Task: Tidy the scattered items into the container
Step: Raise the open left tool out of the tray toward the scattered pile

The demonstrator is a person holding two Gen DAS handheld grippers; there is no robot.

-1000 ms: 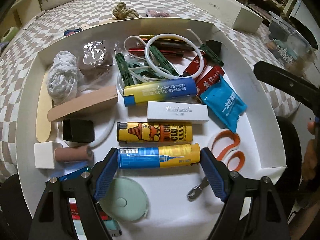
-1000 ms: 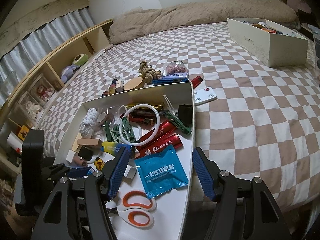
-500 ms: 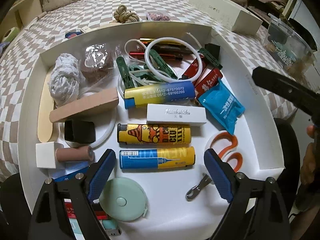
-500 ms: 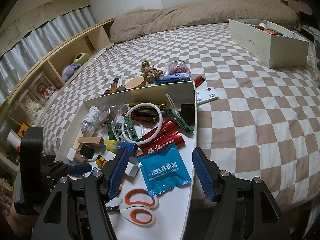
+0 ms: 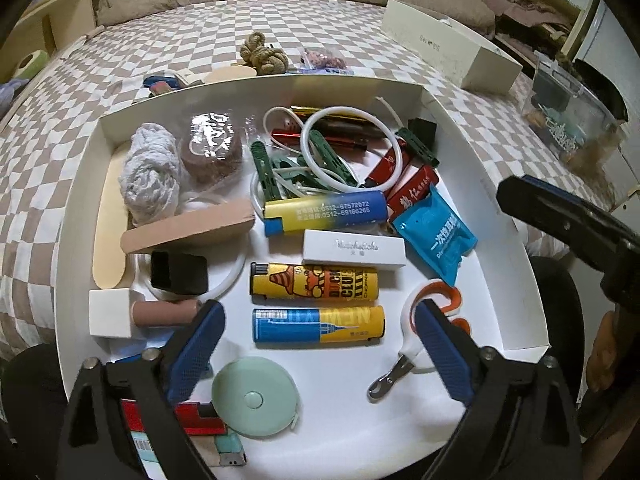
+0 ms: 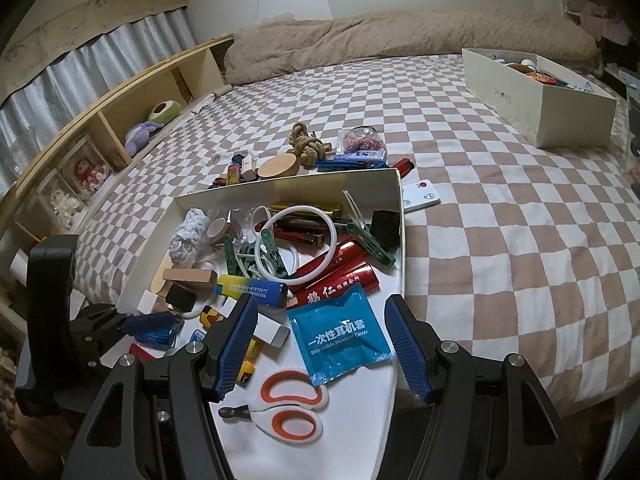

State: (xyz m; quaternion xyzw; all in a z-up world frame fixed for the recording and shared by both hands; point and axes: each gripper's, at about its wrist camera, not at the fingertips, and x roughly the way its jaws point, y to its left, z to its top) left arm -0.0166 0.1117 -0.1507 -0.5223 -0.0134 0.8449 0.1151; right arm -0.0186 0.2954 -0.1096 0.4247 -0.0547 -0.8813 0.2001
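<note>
So the white tray (image 5: 472, 168) sitting on the checkered bed (image 6: 500, 240) is already pretty packed. The left hand-held gripper (image 5: 318, 346) hangs over the near end of it, lower middle of its frame, jaws spread wide with nothing in them; the blue and yellow lighter (image 5: 318, 325) lies flat on the tray floor between the two blue pads, touching neither. Just above that is a yellow lighter (image 5: 314, 283), then a white matchbox (image 5: 354, 249), and another blue and yellow lighter (image 5: 325, 213). A mint green tape measure (image 5: 255, 396) sits at bottom centre, and orange-handled scissors (image 5: 434, 312) are partly behind the right pad. The right hand-held gripper (image 6: 320, 346) is also wide open and empty, hovering over the tray's near right corner with a blue earphone-cover packet (image 6: 340, 334) showing between its fingers. Stuff not in the tray: a knotted rope (image 6: 306, 146), a round wooden lid (image 6: 278, 168), a white remote (image 6: 420, 196) and a small bag of pinkish bits (image 6: 360, 140), all on the bed just past the far wall in the upper middle of the right view.
</note>
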